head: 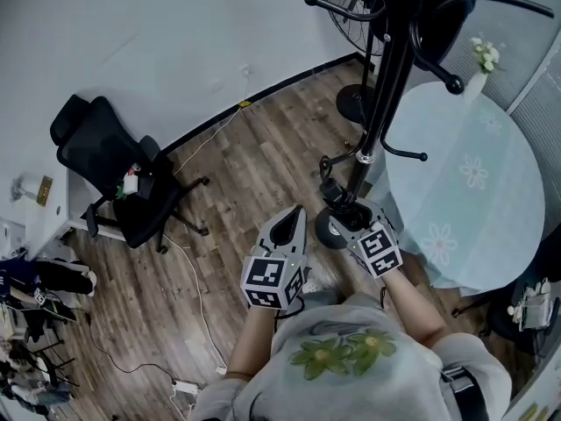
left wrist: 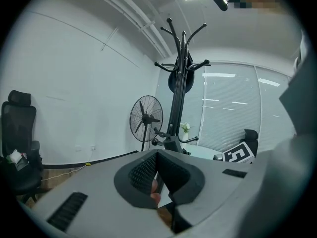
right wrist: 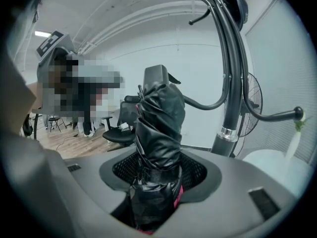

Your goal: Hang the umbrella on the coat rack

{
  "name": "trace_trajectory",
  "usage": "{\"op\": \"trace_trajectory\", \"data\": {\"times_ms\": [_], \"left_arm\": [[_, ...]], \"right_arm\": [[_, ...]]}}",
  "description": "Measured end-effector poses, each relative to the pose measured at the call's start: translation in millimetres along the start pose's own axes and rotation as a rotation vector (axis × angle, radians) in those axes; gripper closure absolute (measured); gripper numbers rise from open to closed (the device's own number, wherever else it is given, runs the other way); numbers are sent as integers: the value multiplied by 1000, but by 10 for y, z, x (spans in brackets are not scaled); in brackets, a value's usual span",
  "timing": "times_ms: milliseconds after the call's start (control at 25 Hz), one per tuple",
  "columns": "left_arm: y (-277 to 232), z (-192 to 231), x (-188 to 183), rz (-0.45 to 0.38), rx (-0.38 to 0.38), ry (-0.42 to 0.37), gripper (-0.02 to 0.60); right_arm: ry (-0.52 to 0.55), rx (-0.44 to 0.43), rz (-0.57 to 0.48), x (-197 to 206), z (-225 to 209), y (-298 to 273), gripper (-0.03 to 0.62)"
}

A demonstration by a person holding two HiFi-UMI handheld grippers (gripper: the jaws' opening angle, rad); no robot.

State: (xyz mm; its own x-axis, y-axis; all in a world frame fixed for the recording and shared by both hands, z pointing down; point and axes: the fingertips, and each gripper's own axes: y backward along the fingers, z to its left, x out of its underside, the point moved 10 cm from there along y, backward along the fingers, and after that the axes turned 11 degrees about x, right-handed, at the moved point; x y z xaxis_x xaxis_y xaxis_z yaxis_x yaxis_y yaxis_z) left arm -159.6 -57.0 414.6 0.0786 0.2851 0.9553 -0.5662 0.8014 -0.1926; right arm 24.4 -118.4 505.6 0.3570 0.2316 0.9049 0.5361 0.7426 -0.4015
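Note:
My right gripper (right wrist: 158, 168) is shut on a folded black umbrella (right wrist: 161, 125), which stands up out of the jaws, its sleeve wrinkled and a bit of pink showing low down. The black coat rack (right wrist: 230, 83) rises just right of it, with curved hooks overhead. In the head view the right gripper (head: 347, 221) is close to the foot of the coat rack (head: 379, 103), with the umbrella (head: 332, 190) dark in front of it. My left gripper (head: 292, 216) hangs beside it to the left. In its own view the left gripper (left wrist: 157, 155) is shut with nothing held and faces the coat rack (left wrist: 178, 98).
A round table (head: 473, 182) with a pale flowered cloth stands right of the rack, with a vase of flowers (head: 483, 58) on it. A standing fan (head: 349, 7) is behind the rack. A black office chair (head: 114, 169) stands at the left wall. Cables (head: 197, 279) run over the wooden floor.

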Motion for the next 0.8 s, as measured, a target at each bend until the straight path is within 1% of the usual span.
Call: {"op": "trace_trajectory", "data": {"times_ms": [600,800], "left_arm": [[43,195,84,3,36,10,580],[51,267,91,8,32,15,580]], "right_arm": [[-9,51,52,109,75,-143,361],[-7,59,67,118,70,-185,361]]}}
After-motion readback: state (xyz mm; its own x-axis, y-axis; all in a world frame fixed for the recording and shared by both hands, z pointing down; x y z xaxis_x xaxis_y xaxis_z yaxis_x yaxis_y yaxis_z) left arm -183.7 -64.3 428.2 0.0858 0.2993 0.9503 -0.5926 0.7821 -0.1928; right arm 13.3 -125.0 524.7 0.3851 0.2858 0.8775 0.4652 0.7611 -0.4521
